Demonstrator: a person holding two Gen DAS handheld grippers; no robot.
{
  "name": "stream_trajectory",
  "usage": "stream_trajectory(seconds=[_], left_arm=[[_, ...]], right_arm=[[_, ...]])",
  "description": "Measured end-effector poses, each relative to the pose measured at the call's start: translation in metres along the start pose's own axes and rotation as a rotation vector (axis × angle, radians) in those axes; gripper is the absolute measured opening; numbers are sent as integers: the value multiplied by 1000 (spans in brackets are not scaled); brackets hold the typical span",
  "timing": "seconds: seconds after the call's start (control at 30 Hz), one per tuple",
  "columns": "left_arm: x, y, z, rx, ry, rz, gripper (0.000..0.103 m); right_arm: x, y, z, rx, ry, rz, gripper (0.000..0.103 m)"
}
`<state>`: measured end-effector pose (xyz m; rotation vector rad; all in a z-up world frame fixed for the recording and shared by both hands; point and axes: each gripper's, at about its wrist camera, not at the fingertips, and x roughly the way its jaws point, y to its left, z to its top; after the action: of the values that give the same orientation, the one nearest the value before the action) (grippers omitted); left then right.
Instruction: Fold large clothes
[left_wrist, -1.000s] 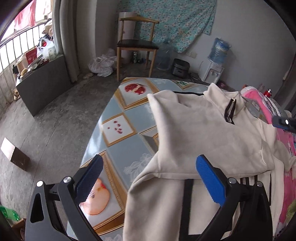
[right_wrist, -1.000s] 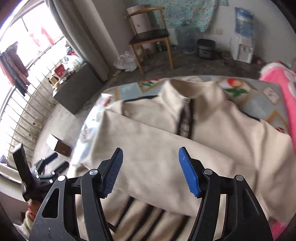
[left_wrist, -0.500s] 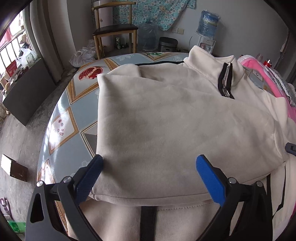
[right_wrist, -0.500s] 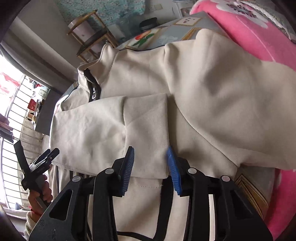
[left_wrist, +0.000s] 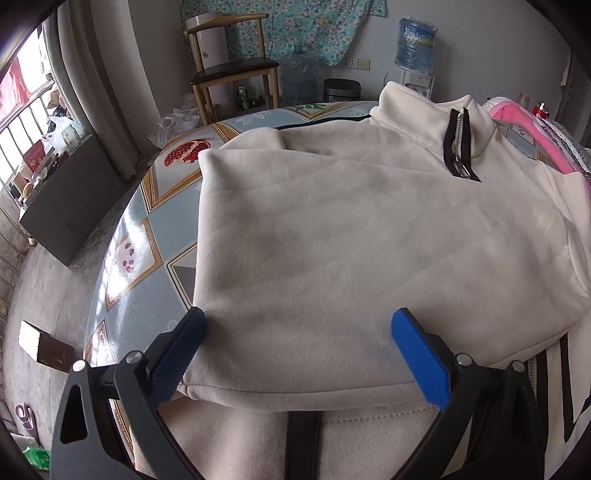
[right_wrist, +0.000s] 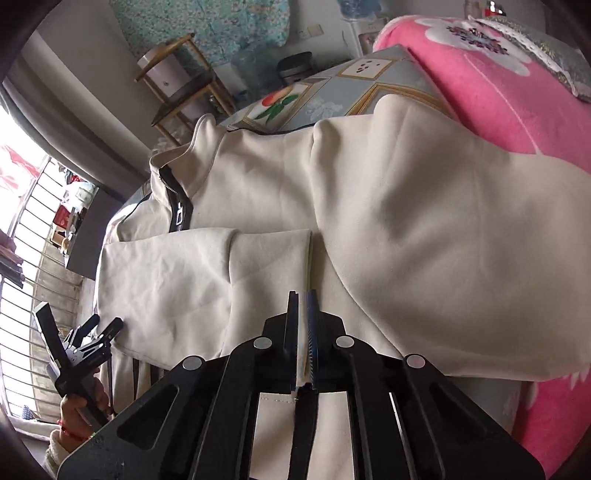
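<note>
1. Cream jacket spread flat on the round table, collar and black zipper at the far side.
2. One sleeve folded across the front of the jacket, its cuff end lying near the middle.
3. Left gripper held low over the near edge of the folded sleeve, blue pads wide apart, nothing between them.
4. One pad just past the left edge of the cloth, the other over the cloth; cannot tell if touching.
5. Right gripper squeezed tight on the edge of the cuff end, a thin bit of cream cloth pinched between the two fingers.
6. Other sleeve lying big and puffy to the right of the pinch, draped partly onto the pink blanket.
7. Pink blanket resting on the right side of the table, touching the jacket.
8. Wooden chair standing on the floor past the table, well apart from it.
9. Blue water bottle standing by the back wall.
10. Brown box on the floor, left of the table.
</note>
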<state>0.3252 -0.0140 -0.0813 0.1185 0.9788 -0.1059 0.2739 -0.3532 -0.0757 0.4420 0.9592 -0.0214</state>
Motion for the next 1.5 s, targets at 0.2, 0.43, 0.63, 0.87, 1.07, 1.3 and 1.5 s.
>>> stream_trajectory(seconds=[0.2, 0.43, 0.63, 0.87, 1.07, 1.3, 1.5], left_arm=[[-5, 2, 1, -6, -6, -30, 99], [-20, 3, 13, -24, -51, -56, 99], [-4, -1, 14, -12, 2, -42, 99], [3, -6, 5, 31, 18, -3, 99], [5, -5, 9, 20, 49, -9, 99], [6, -6, 11, 15, 62, -5, 99], [7, -6, 11, 1, 68, 4, 99]], right_arm=[[26, 16, -3, -56, 59, -40, 43], [4, 26, 3, -110, -8, -92, 5], [19, 21, 0, -129, 2, -198, 6], [-5, 34, -16, -172, -111, -154, 35], [-14, 13, -25, -156, -62, -177, 34], [-164, -150, -51, 376, -319, -85, 54], [-190, -281, -116, 968, -436, 160, 57]])
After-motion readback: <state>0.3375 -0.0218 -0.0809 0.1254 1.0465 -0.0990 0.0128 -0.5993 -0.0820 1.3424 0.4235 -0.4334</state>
